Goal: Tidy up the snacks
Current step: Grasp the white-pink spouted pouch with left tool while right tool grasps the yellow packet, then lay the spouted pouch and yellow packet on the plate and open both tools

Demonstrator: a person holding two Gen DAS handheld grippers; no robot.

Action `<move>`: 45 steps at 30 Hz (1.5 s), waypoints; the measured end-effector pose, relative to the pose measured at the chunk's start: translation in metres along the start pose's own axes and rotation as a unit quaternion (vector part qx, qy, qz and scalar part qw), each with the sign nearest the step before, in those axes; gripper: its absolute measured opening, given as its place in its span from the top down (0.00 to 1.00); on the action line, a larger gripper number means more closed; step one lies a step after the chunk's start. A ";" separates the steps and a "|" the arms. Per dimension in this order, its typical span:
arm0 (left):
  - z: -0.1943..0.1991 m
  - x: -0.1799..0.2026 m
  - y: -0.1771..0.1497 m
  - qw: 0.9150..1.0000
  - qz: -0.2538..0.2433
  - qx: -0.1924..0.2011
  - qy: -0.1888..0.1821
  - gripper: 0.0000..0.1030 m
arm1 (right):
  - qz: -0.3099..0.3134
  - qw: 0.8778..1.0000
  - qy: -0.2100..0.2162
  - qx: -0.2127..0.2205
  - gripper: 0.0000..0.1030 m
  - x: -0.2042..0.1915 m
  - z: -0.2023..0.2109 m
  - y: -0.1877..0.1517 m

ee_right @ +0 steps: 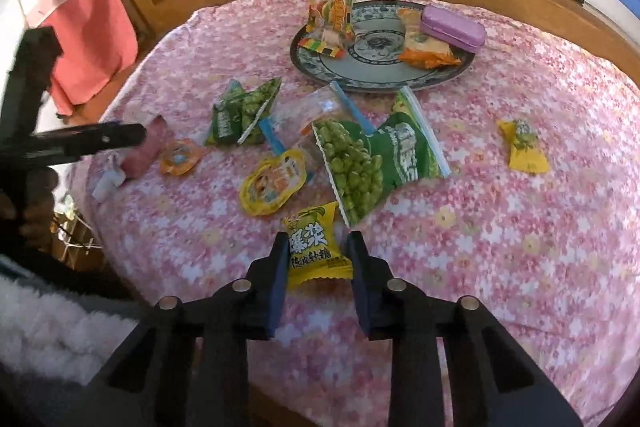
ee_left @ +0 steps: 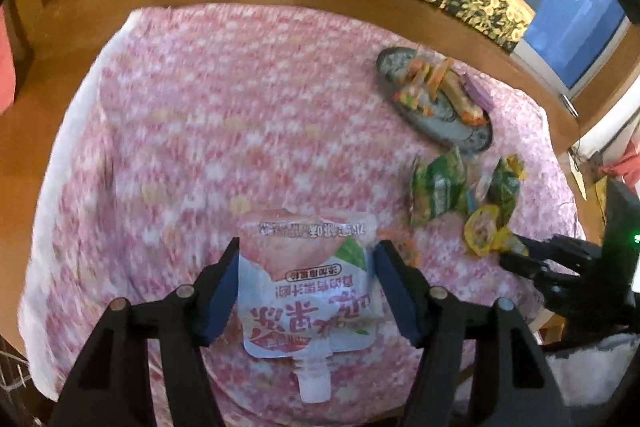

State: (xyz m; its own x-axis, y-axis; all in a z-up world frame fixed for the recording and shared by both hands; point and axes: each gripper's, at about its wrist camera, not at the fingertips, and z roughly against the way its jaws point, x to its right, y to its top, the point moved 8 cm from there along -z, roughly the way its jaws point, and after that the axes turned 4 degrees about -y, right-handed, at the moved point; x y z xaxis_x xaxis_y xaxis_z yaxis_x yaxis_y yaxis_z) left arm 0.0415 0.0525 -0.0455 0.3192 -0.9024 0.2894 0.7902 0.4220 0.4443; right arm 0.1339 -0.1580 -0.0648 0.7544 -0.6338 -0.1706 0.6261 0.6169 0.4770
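Left wrist view only, left claw (ee_left: 306, 269) gripping peach pouch (ee_left: 306, 283), spout nearest.

My left gripper (ee_left: 306, 287) angled steeply downward, its blue-padded jaws pressed against both edges of a pink-and-white spouted drink pouch (ee_left: 308, 283). My right gripper (ee_right: 318, 259) pitched down likewise, jaws clamped on a small yellow candy packet (ee_right: 316, 247).

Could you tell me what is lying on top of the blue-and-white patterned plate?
On the plate lie a few orange snack packets, another orange packet and a purple case resting partly on it. Whatever lies beneath them is covered.
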 end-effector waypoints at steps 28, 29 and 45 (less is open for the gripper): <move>-0.113 0.116 0.133 0.989 -0.075 -0.025 -0.124 0.34 | 0.063 0.993 -0.072 0.075 0.71 0.031 -0.023 0.130; -0.117 0.114 0.135 0.989 -0.064 -0.025 -0.128 0.32 | 0.064 0.993 -0.073 0.071 0.71 0.031 -0.026 0.130; -0.067 0.096 0.141 0.992 -0.071 0.033 -0.099 0.26 | 0.088 0.990 -0.093 0.067 0.53 0.019 -0.015 0.127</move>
State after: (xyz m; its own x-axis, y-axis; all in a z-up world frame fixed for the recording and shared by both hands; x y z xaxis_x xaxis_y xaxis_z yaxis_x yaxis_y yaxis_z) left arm 0.2187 0.0197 -0.0117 0.0934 -0.9210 0.3782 0.7819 0.3030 0.5448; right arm 0.2303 -0.0846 -0.0205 0.7926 -0.6045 0.0802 0.4470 0.6654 0.5979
